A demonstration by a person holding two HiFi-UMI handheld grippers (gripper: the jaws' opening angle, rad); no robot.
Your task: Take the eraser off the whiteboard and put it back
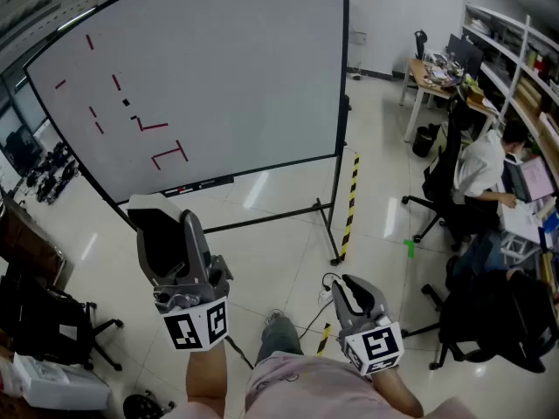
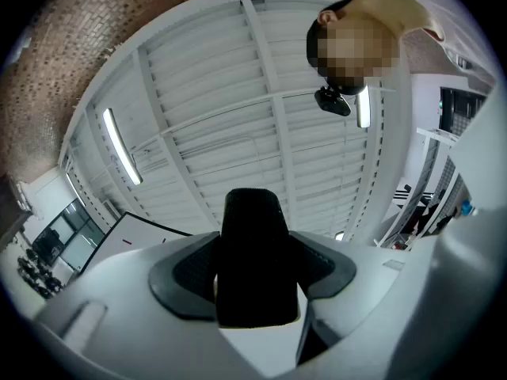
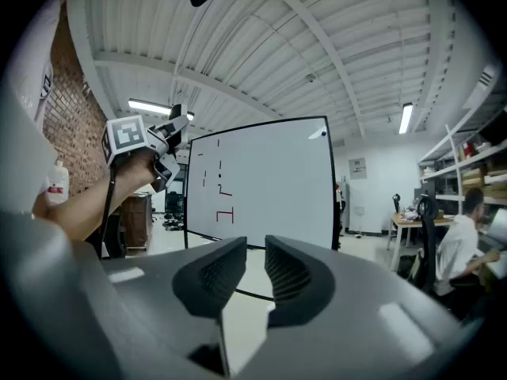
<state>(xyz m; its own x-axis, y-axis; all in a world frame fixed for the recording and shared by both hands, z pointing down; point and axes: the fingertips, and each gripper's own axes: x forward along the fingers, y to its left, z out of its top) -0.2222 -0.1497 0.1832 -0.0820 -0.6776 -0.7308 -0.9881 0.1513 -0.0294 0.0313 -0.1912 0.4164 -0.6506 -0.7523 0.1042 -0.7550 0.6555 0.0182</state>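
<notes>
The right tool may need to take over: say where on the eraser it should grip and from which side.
Grip the free upper end of the eraser, which sticks out past the left tool clamped on its lower part. The right tool, open and empty, would probably do best coming in from above.

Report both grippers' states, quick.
Left gripper: closed on the eraser.
Right gripper: slightly open, empty.

A glossy pale floor (image 1: 288, 243) carries a yellow-and-black striped strip (image 1: 350, 203). Along the right side stand desks (image 1: 430, 77) and white shelves (image 1: 515, 51), with black office chairs (image 1: 441, 186) and a seated person (image 1: 480, 168). A brick wall (image 3: 75, 117) meets a white ribbed ceiling (image 2: 238, 117) with lit tube lights (image 2: 121, 145).
</notes>
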